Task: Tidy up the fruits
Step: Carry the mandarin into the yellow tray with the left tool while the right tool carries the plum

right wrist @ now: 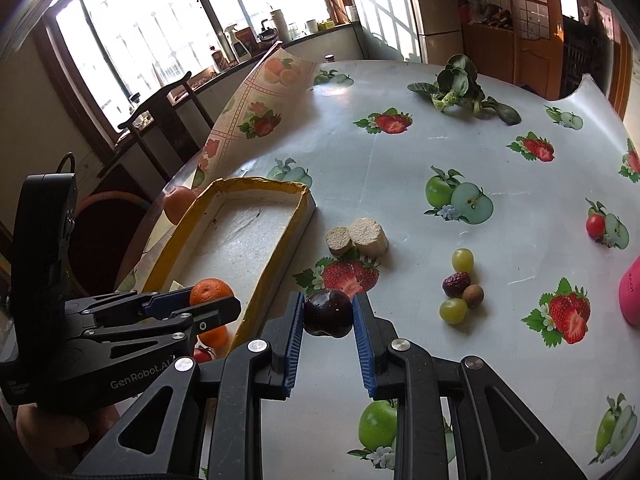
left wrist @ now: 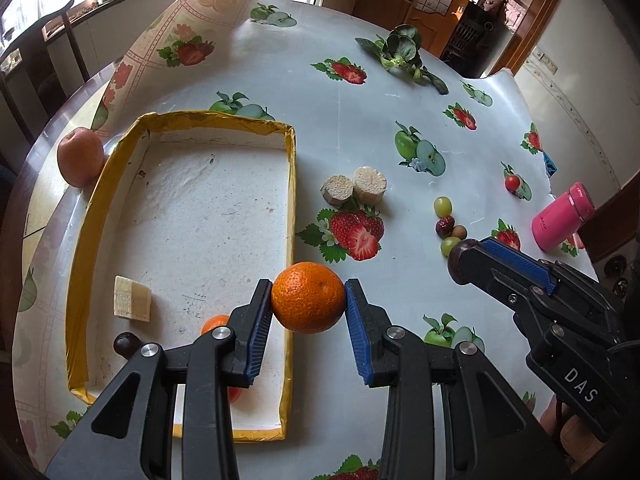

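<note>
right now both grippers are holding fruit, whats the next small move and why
Probably carry the left gripper a little further over the tray and lower it before letting go. Its fingers clamp the orange, which hangs right above the tray's near wall, not yet clearly inside. The right gripper, holding the dark plum, can follow.

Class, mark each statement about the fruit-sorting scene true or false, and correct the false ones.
1. The left gripper is clamped on an orange. True.
2. The right gripper holds a green grape. False: it holds a dark plum.
3. The yellow-rimmed tray is empty. False: a pale block and other fruit lie in it.
4. A leafy green vegetable lies at the table's far side. True.
5. The pink bottle stands inside the tray. False: it sits on the tablecloth, far from the tray.
</note>
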